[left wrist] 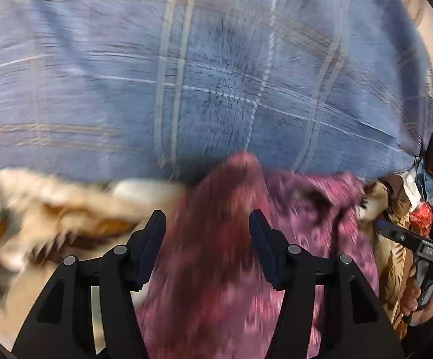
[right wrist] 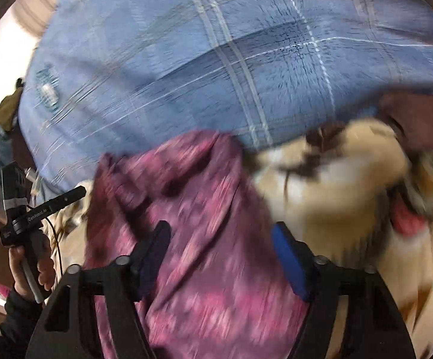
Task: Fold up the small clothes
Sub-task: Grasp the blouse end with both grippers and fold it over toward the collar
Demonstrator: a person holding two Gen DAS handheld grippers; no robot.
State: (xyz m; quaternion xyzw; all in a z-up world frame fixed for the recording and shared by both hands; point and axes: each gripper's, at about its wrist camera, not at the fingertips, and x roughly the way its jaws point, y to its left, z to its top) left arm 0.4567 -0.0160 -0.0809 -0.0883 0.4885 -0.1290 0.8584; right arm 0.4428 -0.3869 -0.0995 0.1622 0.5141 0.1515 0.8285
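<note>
A blue plaid bedsheet (left wrist: 216, 74) was seen spread across the whole surface, filling the upper part of both wrist views. A tan patterned cloth (right wrist: 336, 185) was lying at the sheet's near edge, beside the magenta garment. That magenta patterned garment (left wrist: 216, 254), much blurred, was draped between the fingers of both grippers, with a peak of it raised over the sheet's near edge. The left gripper (left wrist: 207, 218) was seen with its jaws parted around the fabric; whether the pads pressed on it could not be told. The same held for the right gripper (right wrist: 220, 233), whose jaws were likewise apart with the garment between them.
</note>
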